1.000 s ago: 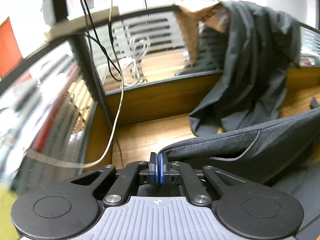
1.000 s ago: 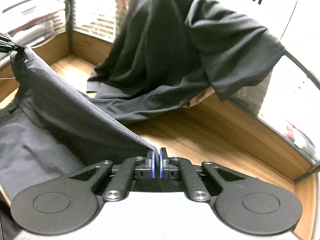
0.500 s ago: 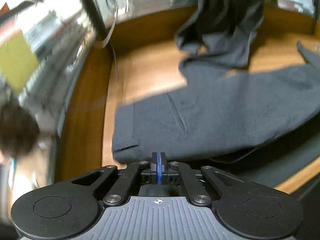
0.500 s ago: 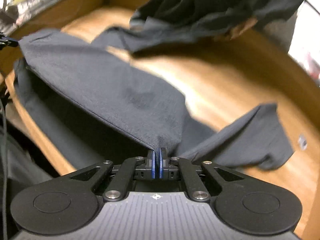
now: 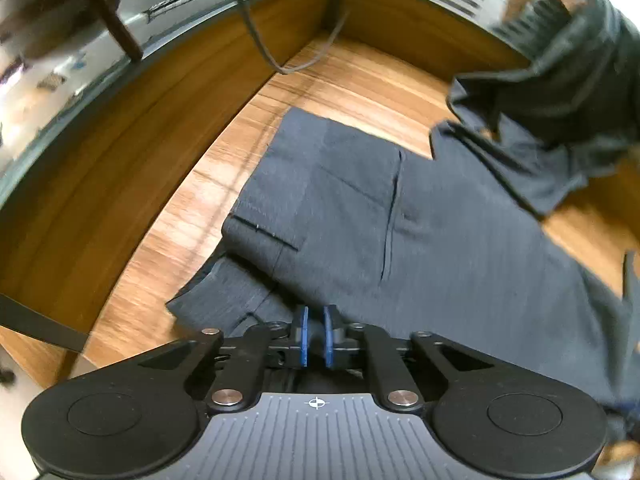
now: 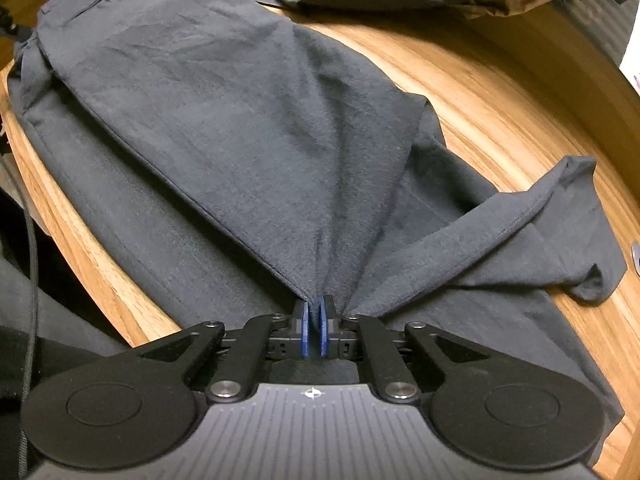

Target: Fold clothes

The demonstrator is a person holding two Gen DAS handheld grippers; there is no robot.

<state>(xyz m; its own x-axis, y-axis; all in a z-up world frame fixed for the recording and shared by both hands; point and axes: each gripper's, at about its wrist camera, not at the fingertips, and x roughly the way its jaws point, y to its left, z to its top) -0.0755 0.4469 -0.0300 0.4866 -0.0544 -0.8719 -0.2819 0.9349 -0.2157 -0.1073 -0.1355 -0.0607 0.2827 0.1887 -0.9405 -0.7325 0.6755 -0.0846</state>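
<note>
Both grippers are opening narrowly over the dark trousers (image 6: 224, 128) on the wooden table (image 6: 500, 92). The left gripper (image 5: 316, 336) shows an empty gap; the right gripper (image 6: 314, 330) has cloth bunched at its tips.

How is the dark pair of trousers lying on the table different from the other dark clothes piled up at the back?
The trousers lie spread out flat on the wooden table, folded over on themselves; the pile of clothes is bunched up and hangs over something brown at the back. The trousers have a gripper at each end, the left gripper and the right gripper, both now opening; nothing touches the pile. Both are dark grey cloth.
</note>
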